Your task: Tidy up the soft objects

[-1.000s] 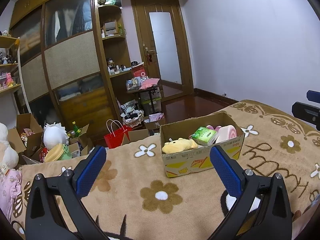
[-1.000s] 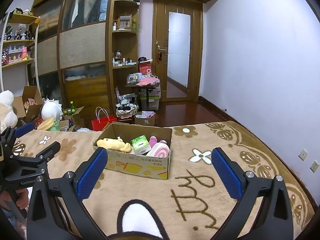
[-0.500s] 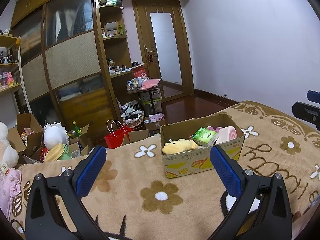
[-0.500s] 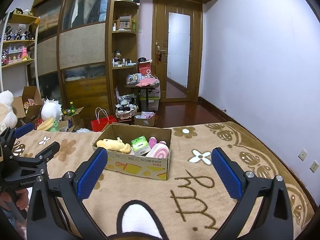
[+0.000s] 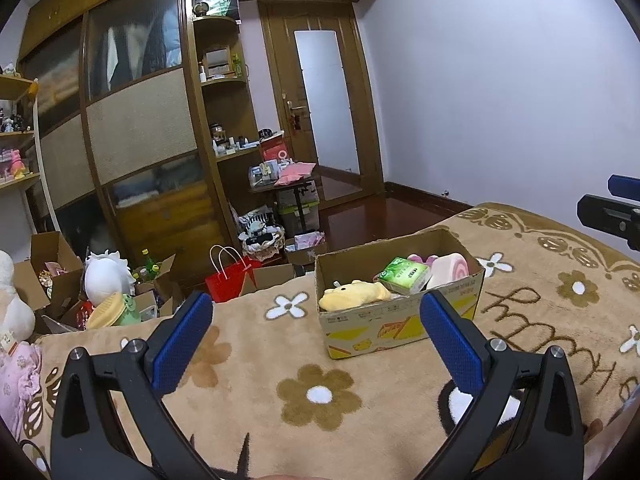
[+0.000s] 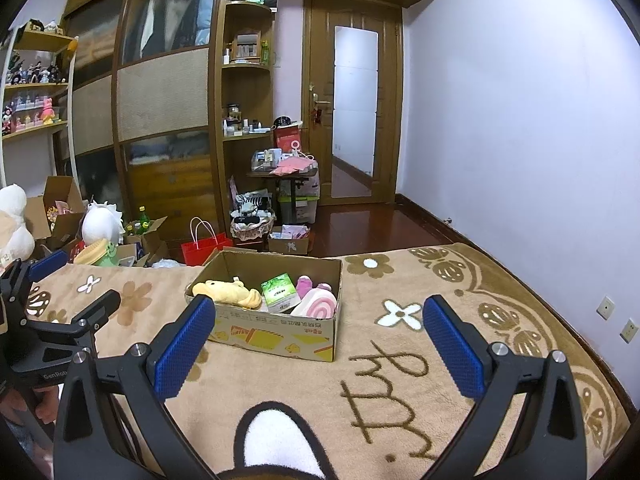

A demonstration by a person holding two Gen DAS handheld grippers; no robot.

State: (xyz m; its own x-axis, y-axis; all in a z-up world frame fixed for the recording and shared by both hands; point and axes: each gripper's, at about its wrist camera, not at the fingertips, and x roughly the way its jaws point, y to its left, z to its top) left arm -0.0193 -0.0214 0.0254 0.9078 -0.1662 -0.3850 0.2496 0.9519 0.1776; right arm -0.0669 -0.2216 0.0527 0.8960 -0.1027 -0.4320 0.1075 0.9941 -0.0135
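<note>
A cardboard box point(image 5: 404, 322) point(image 6: 276, 336) stands on a beige flowered blanket point(image 5: 260, 364) point(image 6: 420, 380). It holds a yellow plush point(image 5: 354, 295) point(image 6: 228, 293), a green tissue pack point(image 5: 405, 274) point(image 6: 280, 293), a pink-and-white roll plush point(image 5: 450, 270) point(image 6: 316, 306) and a small pink toy point(image 6: 304, 283). My left gripper point(image 5: 316, 344) is open and empty, held back in front of the box. My right gripper point(image 6: 316, 346) is open and empty, also held back from the box. Each gripper shows at the edge of the other's view.
Past the bed's far edge lie a red bag point(image 5: 230, 276), open cartons and plush toys point(image 5: 106, 276). A wardrobe point(image 5: 140, 128), a cluttered side table point(image 5: 284, 176) and a door point(image 5: 324, 112) stand behind. A wall runs along the right.
Both views have shifted very slightly; the box sits a touch higher in frame. Both grippers stay open and empty.
</note>
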